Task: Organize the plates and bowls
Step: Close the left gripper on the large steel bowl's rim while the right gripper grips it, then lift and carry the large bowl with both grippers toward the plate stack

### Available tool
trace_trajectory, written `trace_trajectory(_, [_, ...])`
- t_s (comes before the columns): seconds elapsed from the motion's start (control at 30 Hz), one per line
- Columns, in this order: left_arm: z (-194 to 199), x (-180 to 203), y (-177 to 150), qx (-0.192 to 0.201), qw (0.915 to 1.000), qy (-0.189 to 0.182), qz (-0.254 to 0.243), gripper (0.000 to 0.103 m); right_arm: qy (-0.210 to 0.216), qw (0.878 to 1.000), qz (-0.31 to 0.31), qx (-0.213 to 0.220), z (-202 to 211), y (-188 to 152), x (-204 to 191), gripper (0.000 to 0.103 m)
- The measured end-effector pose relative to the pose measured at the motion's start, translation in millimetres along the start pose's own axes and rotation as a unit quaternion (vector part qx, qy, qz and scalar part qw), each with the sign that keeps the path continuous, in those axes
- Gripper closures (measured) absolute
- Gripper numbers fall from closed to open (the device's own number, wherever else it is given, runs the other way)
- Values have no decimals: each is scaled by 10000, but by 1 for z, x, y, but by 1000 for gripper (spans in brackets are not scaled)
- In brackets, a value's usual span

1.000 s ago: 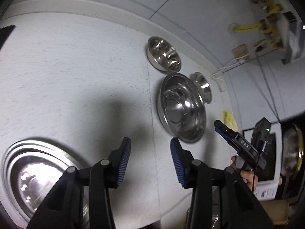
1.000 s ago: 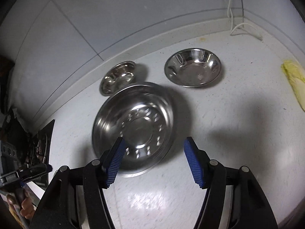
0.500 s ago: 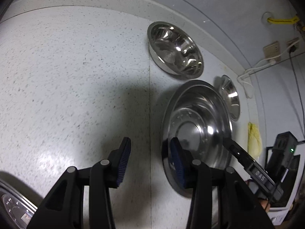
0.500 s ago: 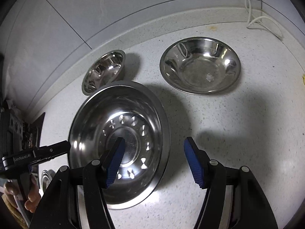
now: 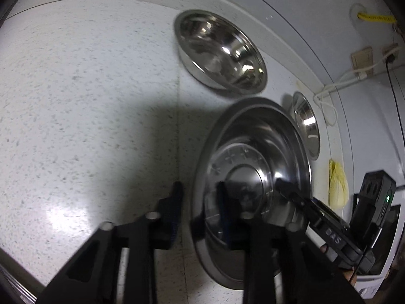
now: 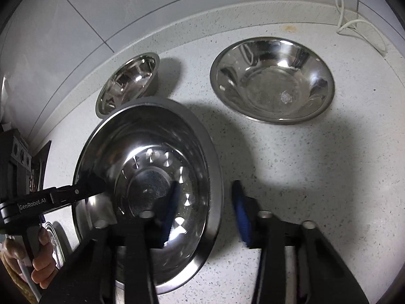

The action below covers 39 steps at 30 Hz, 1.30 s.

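A large steel plate (image 5: 255, 152) (image 6: 141, 136) lies on the speckled counter. My left gripper (image 5: 200, 210) is open, its jaws either side of the plate's near rim. My right gripper (image 6: 206, 212) is open, straddling the plate's opposite rim, one finger inside and one outside. A medium steel bowl (image 5: 220, 50) (image 6: 272, 81) and a small steel bowl (image 5: 305, 126) (image 6: 127, 82) sit beyond the plate near the wall. Each gripper shows in the other's view: the right one (image 5: 286, 187) and the left one (image 6: 93, 186) reach over the plate.
A yellow cloth (image 5: 338, 185) lies by the wall. White cables (image 6: 354, 22) and wall sockets (image 5: 362, 58) are at the back. Another steel plate's edge (image 6: 54, 243) shows at the lower left. A white appliance (image 5: 384, 261) stands at the counter's end.
Both grippers have moved closer to the large plate and now straddle its rim from opposite sides. The jaws stay open.
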<state>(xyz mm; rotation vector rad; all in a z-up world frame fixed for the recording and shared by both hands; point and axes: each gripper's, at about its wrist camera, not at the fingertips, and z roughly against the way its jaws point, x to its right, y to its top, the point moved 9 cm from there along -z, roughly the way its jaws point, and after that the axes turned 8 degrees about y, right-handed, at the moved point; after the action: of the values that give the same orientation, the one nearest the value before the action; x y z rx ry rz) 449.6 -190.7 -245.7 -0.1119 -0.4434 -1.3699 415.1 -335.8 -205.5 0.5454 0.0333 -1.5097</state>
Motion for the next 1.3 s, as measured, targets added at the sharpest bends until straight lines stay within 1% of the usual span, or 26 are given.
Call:
trace_trajectory(0.07, [0, 4, -1, 97, 9998, 90, -128, 90, -77, 10000, 49, -7, -2, -1, 0, 87])
trace_trajectory(0.17, [8, 5, -4, 221, 9995, 123, -176, 93, -233, 9996, 132, 40, 0, -1, 1, 92])
trace_trajectory(0.23, [19, 8, -8, 370, 9988, 164, -257, 93, -158, 9997, 88, 137, 6, -2, -1, 92])
trace_trajectory(0.3, [33, 13, -14, 574, 9972, 249, -417, 93, -170, 9995, 126, 248, 15, -2, -5, 92])
trace_trajectory(0.47, [66, 20, -33, 800, 9956, 166, -462, 93, -132, 9983, 177, 531, 51, -11, -16, 92])
trace_trajectory(0.57, [88, 27, -45, 1016, 9932, 153, -550, 93, -112, 9975, 220, 657, 71, -21, -25, 92])
trace_trajectory(0.7, [120, 37, -64, 1402, 9869, 189, -782, 93, -87, 9962, 237, 837, 99, -39, -36, 92])
trace_trajectory(0.9, [152, 42, -97, 1665, 9803, 79, -1063, 93, -68, 9940, 157, 1081, 130, -64, -45, 92])
trace_trajectory(1.13, [166, 46, -130, 1834, 9738, -4, -1342, 93, -193, 9919, 18, 1258, 157, -98, -49, 92])
trace_trajectory(1.23, [168, 48, -144, 1936, 9693, 85, -1513, 93, -216, 9916, -69, 1271, 163, -114, -47, 92])
trace_trajectory(1.3, [163, 49, -151, 1916, 9682, 143, -1601, 93, -258, 9917, -138, 1251, 162, -122, -43, 92])
